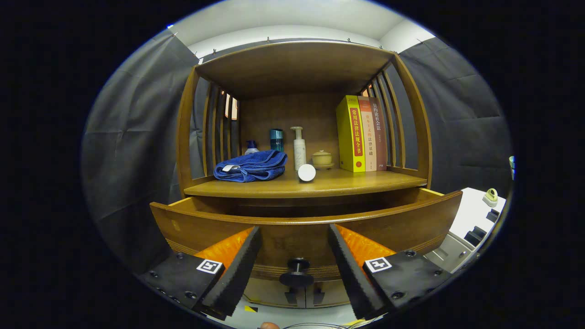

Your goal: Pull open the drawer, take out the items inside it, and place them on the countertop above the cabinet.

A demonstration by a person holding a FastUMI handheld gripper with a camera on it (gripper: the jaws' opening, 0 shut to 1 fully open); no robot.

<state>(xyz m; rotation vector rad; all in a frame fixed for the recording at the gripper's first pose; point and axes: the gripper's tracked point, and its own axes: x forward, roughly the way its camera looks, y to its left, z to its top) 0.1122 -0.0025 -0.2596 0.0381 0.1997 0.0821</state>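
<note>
A wooden cabinet stands ahead with its drawer (301,228) pulled out toward me; the drawer's inside is hidden behind its front panel. A dark round knob (297,272) sticks out low on the drawer front, between my fingers. My gripper (295,237) is open, its fingers spread either side of the knob and touching nothing. On the countertop (365,182) above the drawer lie a folded blue towel (251,166) and a white round item (306,172) near the front edge.
Further back on the countertop stand a white pump bottle (299,148), a teal bottle (276,139), a small yellowish lidded bowl (321,158) and three upright books (361,133). Slatted wooden sides and a top shelf enclose the space. A white table (475,214) stands to the right.
</note>
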